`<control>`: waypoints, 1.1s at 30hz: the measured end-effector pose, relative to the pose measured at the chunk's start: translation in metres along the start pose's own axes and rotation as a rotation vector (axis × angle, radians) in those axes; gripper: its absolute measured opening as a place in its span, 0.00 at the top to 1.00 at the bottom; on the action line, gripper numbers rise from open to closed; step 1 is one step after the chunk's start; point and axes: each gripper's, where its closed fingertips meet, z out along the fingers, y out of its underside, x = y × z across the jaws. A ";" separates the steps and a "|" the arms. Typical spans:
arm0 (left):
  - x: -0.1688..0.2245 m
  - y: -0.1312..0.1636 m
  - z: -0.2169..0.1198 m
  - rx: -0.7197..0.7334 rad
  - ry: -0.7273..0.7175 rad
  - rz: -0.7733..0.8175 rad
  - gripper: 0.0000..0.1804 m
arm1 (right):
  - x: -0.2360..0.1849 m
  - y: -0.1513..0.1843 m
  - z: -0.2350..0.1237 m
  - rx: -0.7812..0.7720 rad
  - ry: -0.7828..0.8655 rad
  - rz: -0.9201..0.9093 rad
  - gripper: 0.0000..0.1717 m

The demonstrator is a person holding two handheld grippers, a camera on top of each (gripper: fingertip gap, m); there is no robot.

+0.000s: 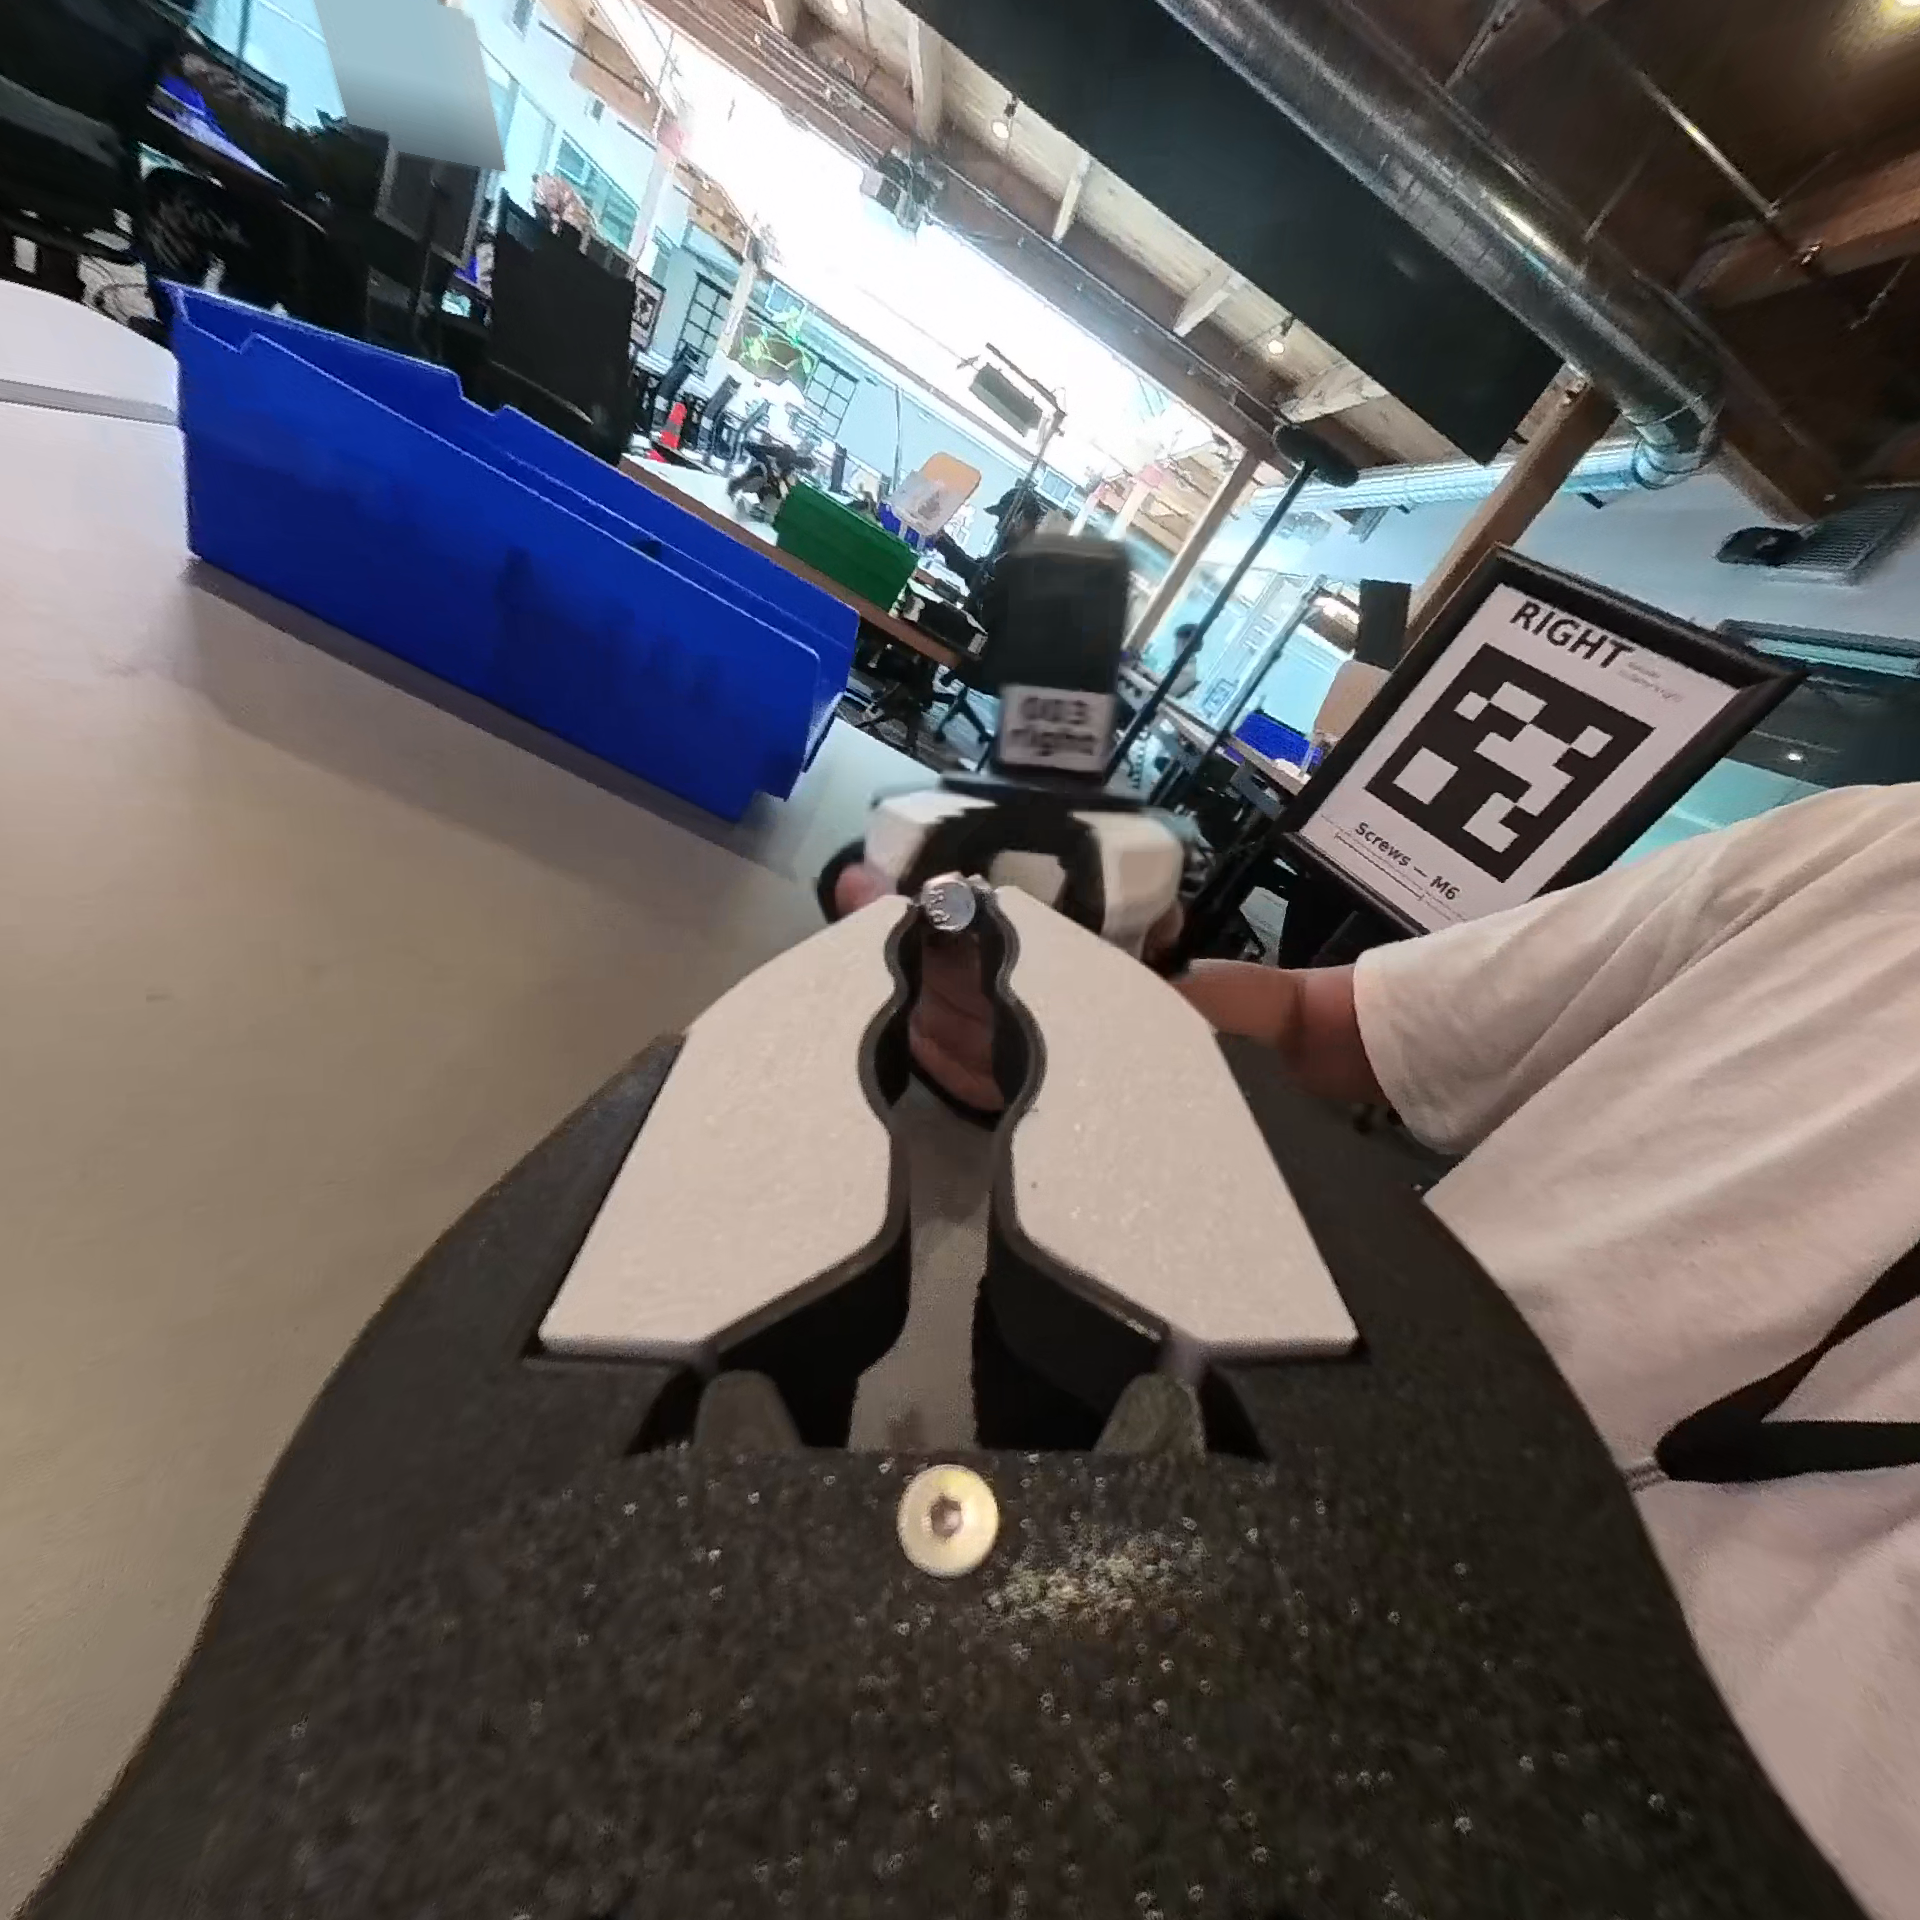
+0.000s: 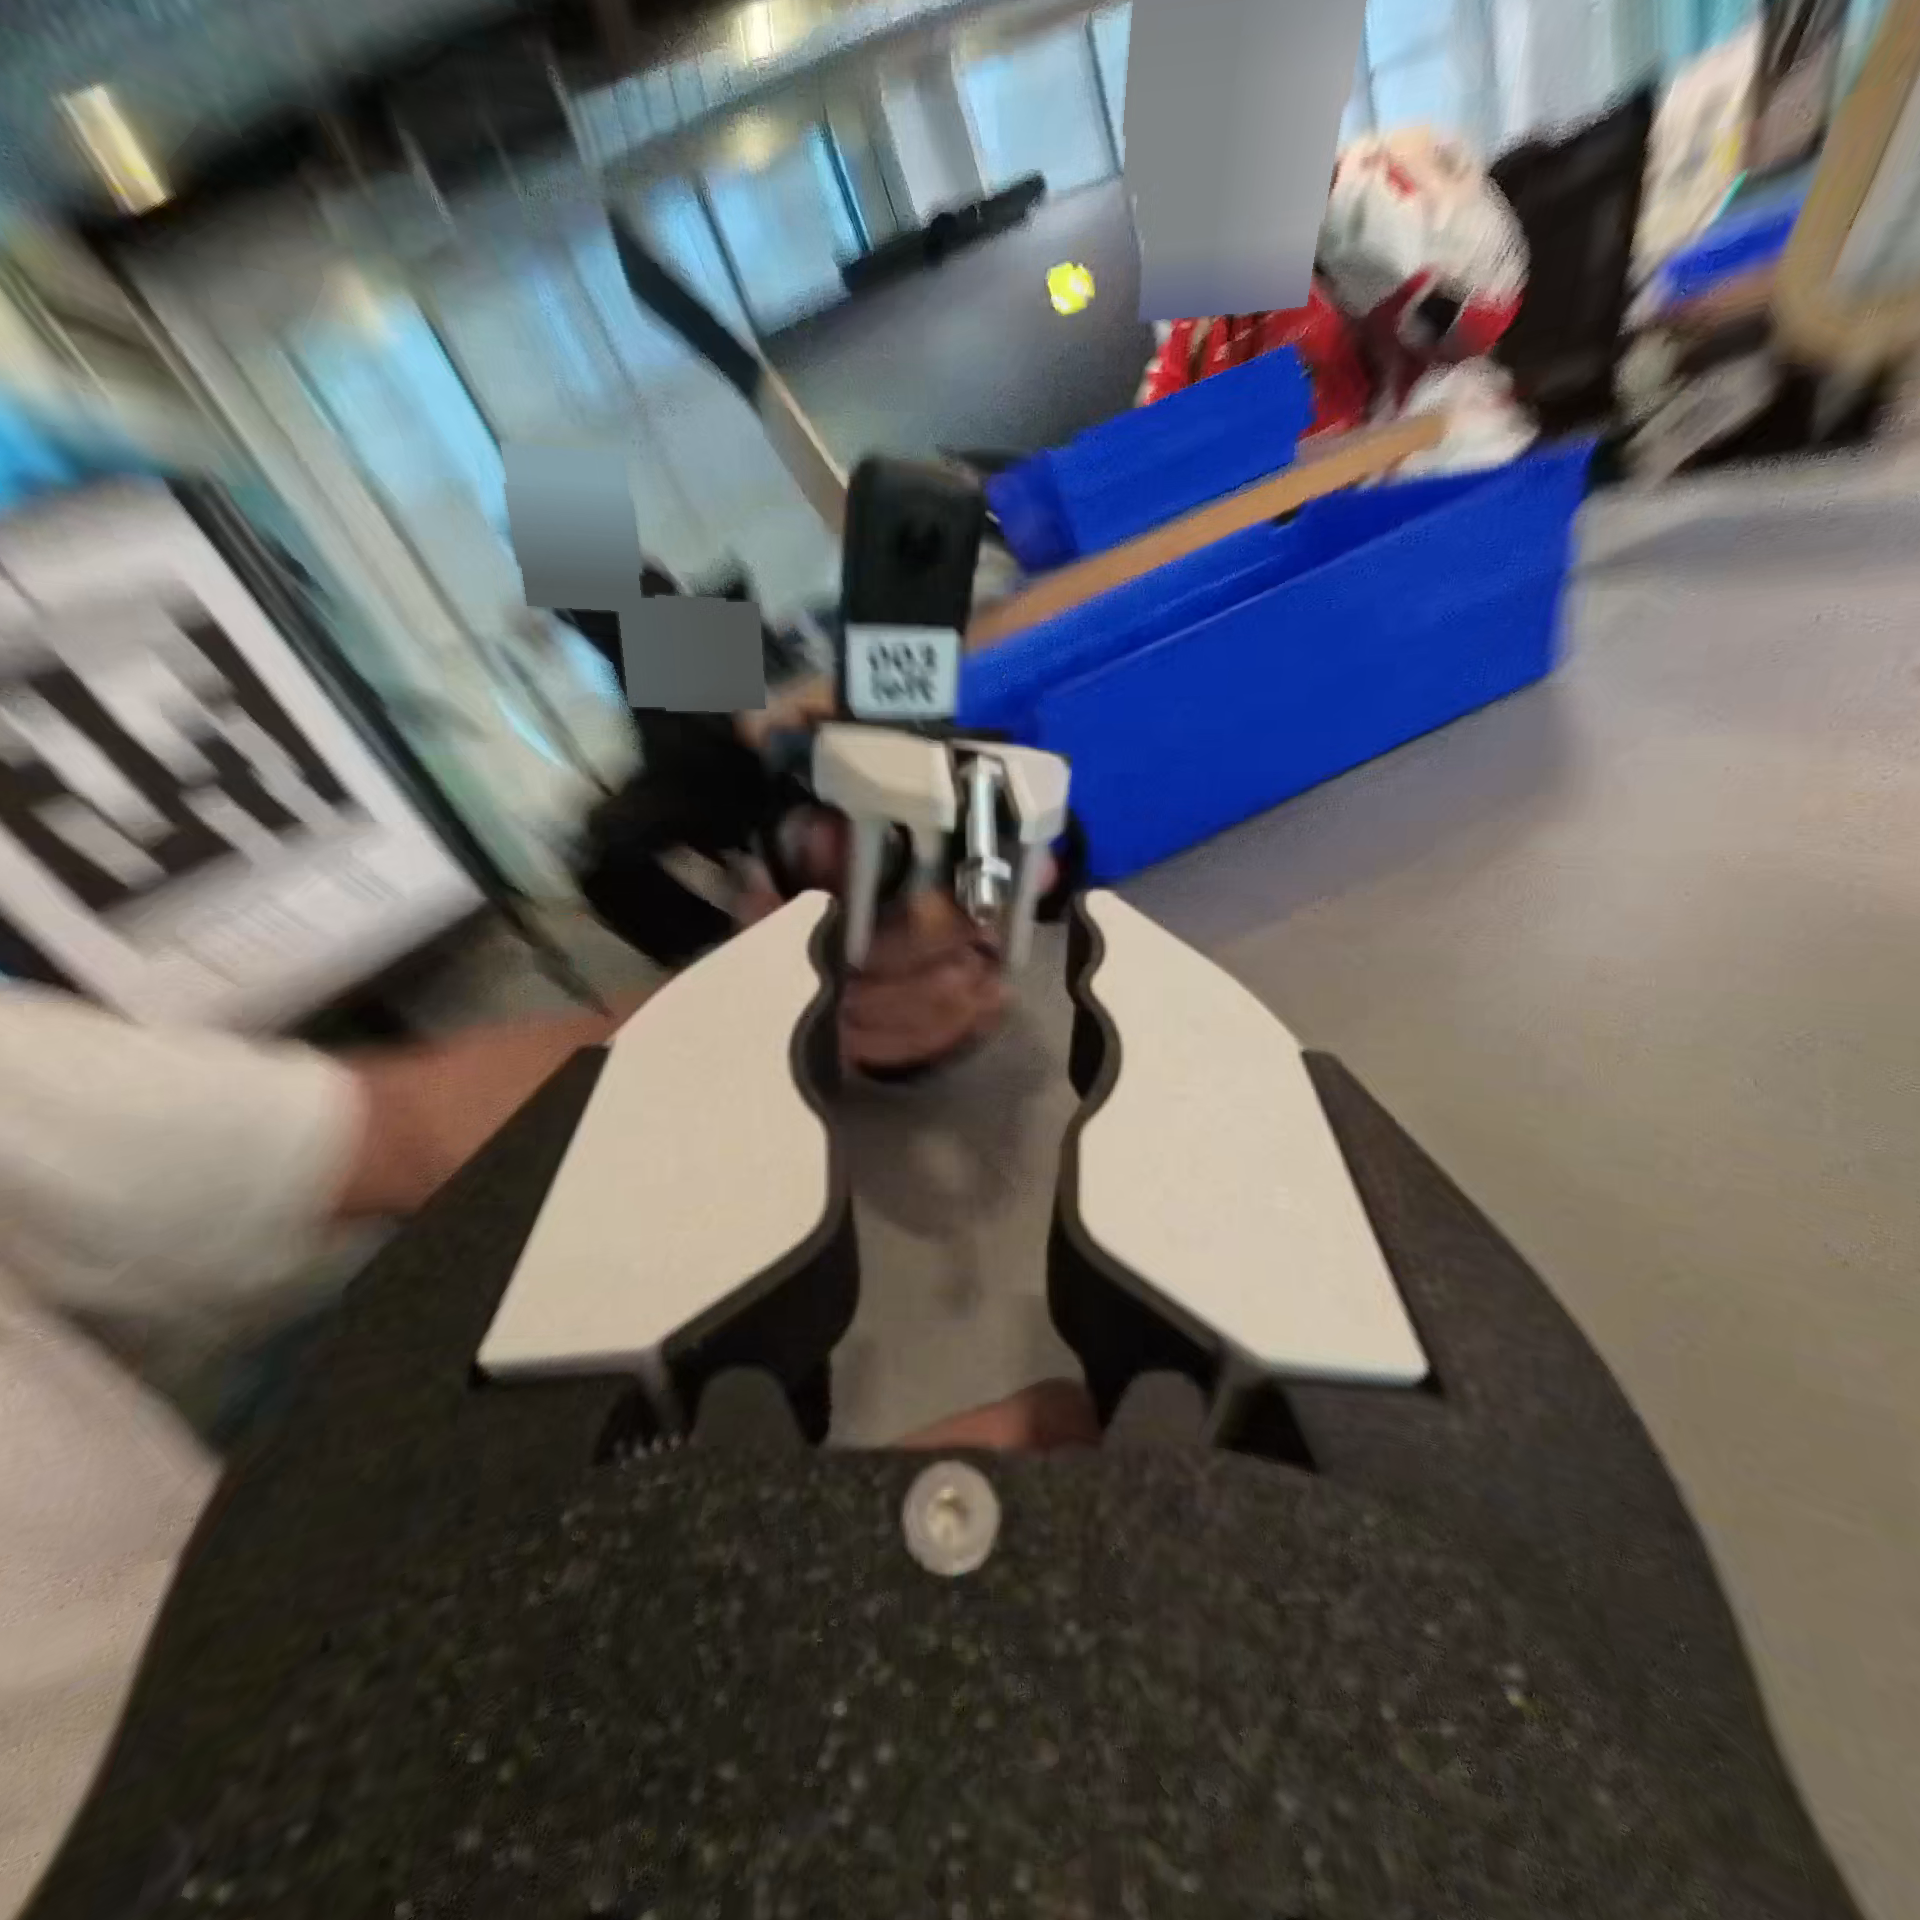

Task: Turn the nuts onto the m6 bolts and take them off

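Note:
In the left wrist view my left gripper (image 1: 951, 923) is shut on a silver bolt (image 1: 949, 904), whose round head shows at the fingertips. The right wrist view shows the same bolt (image 2: 982, 821) in the left gripper (image 2: 961, 790), with a silver nut (image 2: 992, 883) on its thread near the free end. My right gripper (image 2: 951, 920) is open, its fingers spread apart just short of the bolt's end and pressing on nothing. It faces the left gripper and also shows, blurred, in the left wrist view (image 1: 1023, 873).
A blue bin (image 1: 468, 582) stands on the light table (image 1: 260, 1039) and also shows in the right wrist view (image 2: 1299, 707). A framed sign with a black-and-white marker (image 1: 1507, 758) stands at the right. A person's white sleeve (image 1: 1662, 1091) is close by. Both grippers' tips are close together, under 4 cm apart.

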 end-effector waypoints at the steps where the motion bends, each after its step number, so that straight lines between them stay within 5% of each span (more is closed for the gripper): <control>1: -0.001 0.000 0.000 -0.003 -0.008 0.005 0.95 | 0.001 -0.004 0.002 0.045 -0.070 0.225 0.77; 4: -0.004 0.001 0.000 -0.011 -0.043 0.038 0.95 | 0.002 -0.005 0.003 0.140 -0.241 0.617 0.81; 7: -0.004 0.004 0.002 -0.029 -0.058 0.056 0.95 | 0.006 0.005 0.007 0.146 -0.237 0.694 0.93; 10: -0.005 0.005 0.002 -0.037 -0.060 0.052 0.95 | 0.008 0.002 0.007 0.167 -0.211 0.642 0.94; 14: 0.000 0.003 0.001 -0.022 -0.007 0.009 0.95 | 0.003 0.006 0.008 0.033 -0.058 0.176 0.94; 23: 0.002 0.011 0.006 -0.060 0.029 -0.038 0.95 | 0.013 0.005 -0.003 -0.303 0.390 -1.492 0.94; 25: 0.003 0.011 0.007 -0.058 0.033 -0.037 0.95 | 0.011 0.004 -0.004 -0.299 0.418 -1.615 0.94; 28: 0.006 0.008 0.006 -0.040 0.045 -0.028 0.95 | 0.007 0.014 -0.004 -0.260 0.310 -1.273 0.82; 30: 0.006 0.004 0.003 -0.020 0.042 -0.020 0.95 | 0.004 0.014 -0.005 -0.183 0.232 -0.876 0.75; 33: 0.004 -0.001 -0.001 0.006 0.032 -0.015 0.95 | -0.001 -0.001 -0.004 0.000 0.060 -0.167 0.78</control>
